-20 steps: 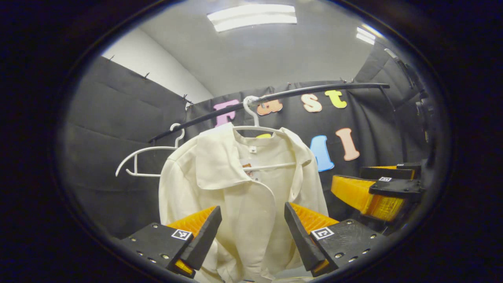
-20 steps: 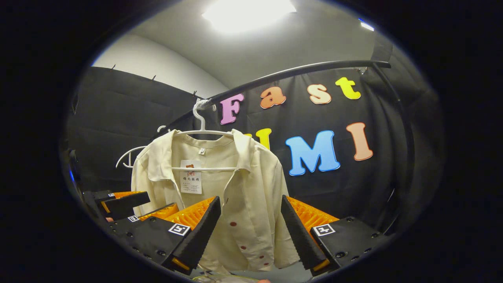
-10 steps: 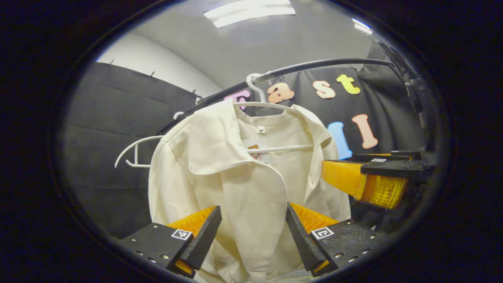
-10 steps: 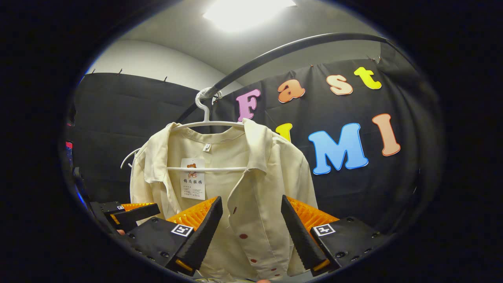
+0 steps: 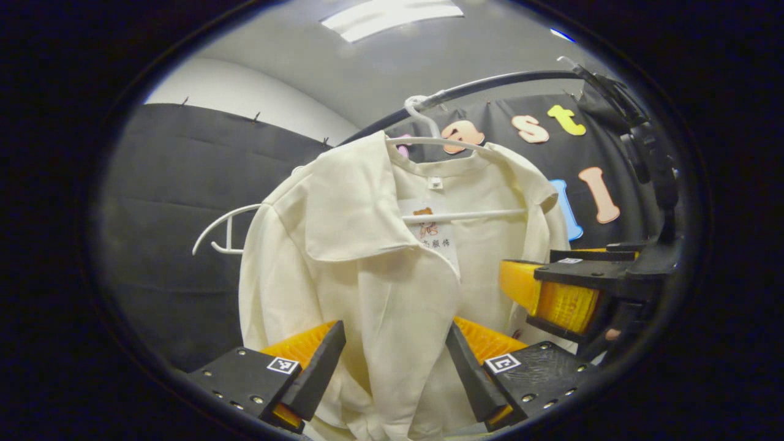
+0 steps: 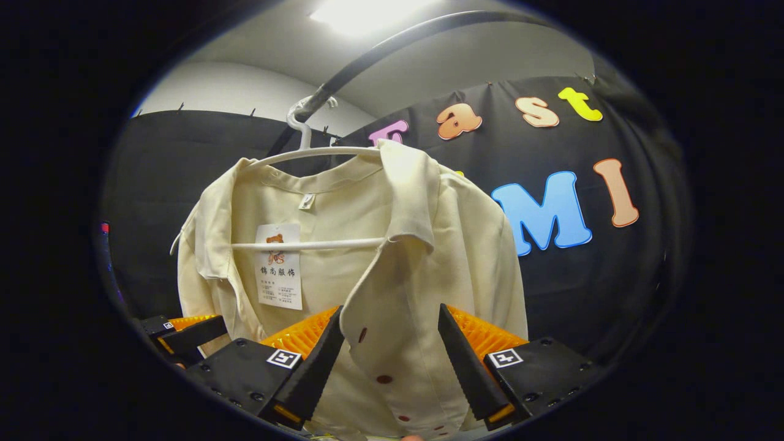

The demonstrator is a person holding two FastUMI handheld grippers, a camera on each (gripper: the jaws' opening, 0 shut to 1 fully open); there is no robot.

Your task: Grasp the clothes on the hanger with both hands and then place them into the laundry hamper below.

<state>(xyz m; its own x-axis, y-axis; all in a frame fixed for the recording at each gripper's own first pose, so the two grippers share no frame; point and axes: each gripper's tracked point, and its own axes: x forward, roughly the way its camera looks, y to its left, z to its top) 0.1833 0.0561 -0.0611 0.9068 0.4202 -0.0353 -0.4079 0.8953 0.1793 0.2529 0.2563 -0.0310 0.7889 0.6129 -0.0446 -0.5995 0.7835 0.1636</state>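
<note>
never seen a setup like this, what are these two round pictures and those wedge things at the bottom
Each round picture comes from a fisheye camera riding on a hand-held grasping tool; a person carries one in each hand. The wedges at the bottom are that tool's own two fingers. In the left gripper view they belong to the left tool, standing open with a cream shirt between them, not yet pinched. The right tool shows farther off, at the shirt's other side. In the right gripper view the right tool is open too, around the shirt's buttoned front edge. The shirt hangs on a white hanger hooked over a dark rail. Nothing is held yet.
</note>
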